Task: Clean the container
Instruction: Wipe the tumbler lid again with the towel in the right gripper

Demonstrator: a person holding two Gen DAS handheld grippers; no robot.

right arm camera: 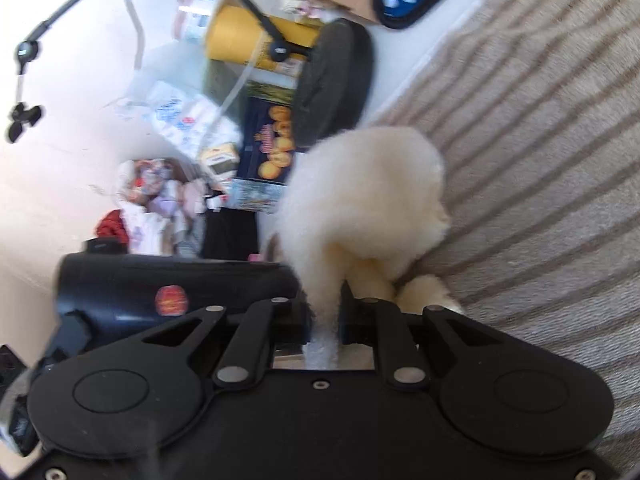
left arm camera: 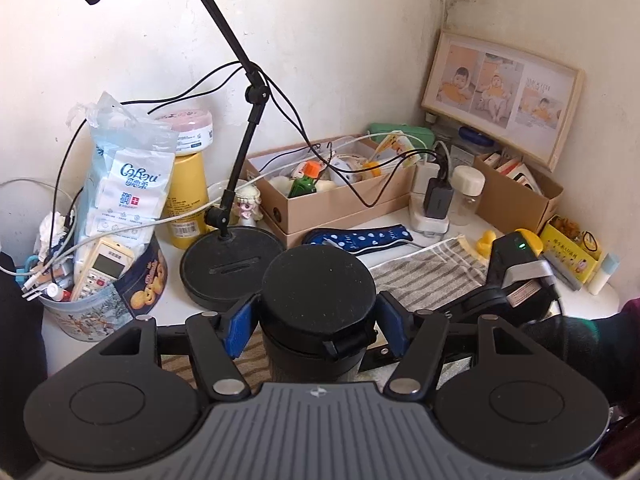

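Left wrist view: the left gripper (left arm camera: pixel 318 326), low in the frame's centre, clasps a black cup (left arm camera: pixel 318 300) with its lid closed, one blue pad (left arm camera: pixel 239 330) on each flank pressing the cup's body. The cup stands over a striped towel (left arm camera: pixel 424 276) on a cluttered white table (left arm camera: pixel 172 300). Behind it sits the round base of a black stand (left arm camera: pixel 224 264), whose arm climbs to the upper left. A biscuit tin (left arm camera: pixel 132 288) crammed with odds and ends fills the left side, a cardboard box (left arm camera: pixel 340 196) the middle, a framed photo (left arm camera: pixel 500 92) the upper right. The right gripper's body (left arm camera: pixel 516 276) shows at right.

Right wrist view, blurred and tilted: the right gripper (right arm camera: pixel 322 320) is clamped tight on the thin stem of a fluffy cream brush (right arm camera: pixel 368 200), whose head hangs over the striped towel (right arm camera: pixel 540 160). The black cup (right arm camera: pixel 176 284) lies at lower left of the frame, just beside the brush.
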